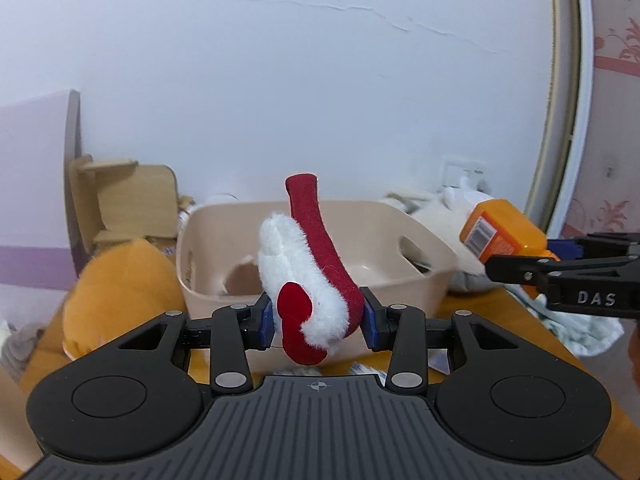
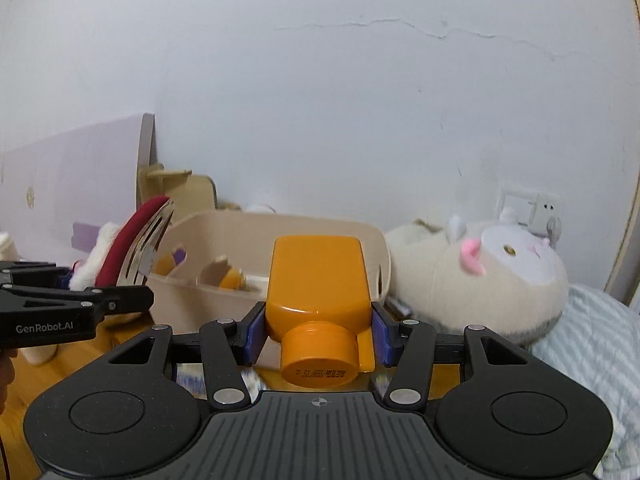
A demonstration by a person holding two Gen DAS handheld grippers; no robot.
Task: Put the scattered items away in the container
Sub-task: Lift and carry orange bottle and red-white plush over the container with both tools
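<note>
My left gripper (image 1: pixel 318 322) is shut on a red and white plush hair clip (image 1: pixel 316 272), held upright in front of the beige plastic bin (image 1: pixel 424 256). My right gripper (image 2: pixel 318 334) is shut on an orange bottle (image 2: pixel 318 280), cap toward the camera, in front of the same bin (image 2: pixel 360 236). The bottle (image 1: pixel 500 236) shows at the right of the left wrist view, just right of the bin. The clip (image 2: pixel 132 244) shows at the left of the right wrist view. A few small items lie inside the bin.
An orange plush (image 1: pixel 120 292) lies left of the bin. A white hamster plush (image 2: pixel 500 276) lies right of it, on a striped cloth (image 2: pixel 592 344). Wooden pieces (image 1: pixel 132 200) and a purple board (image 2: pixel 72 184) stand behind. The wall (image 1: pixel 320 80) is close behind the wooden table (image 2: pixel 120 340).
</note>
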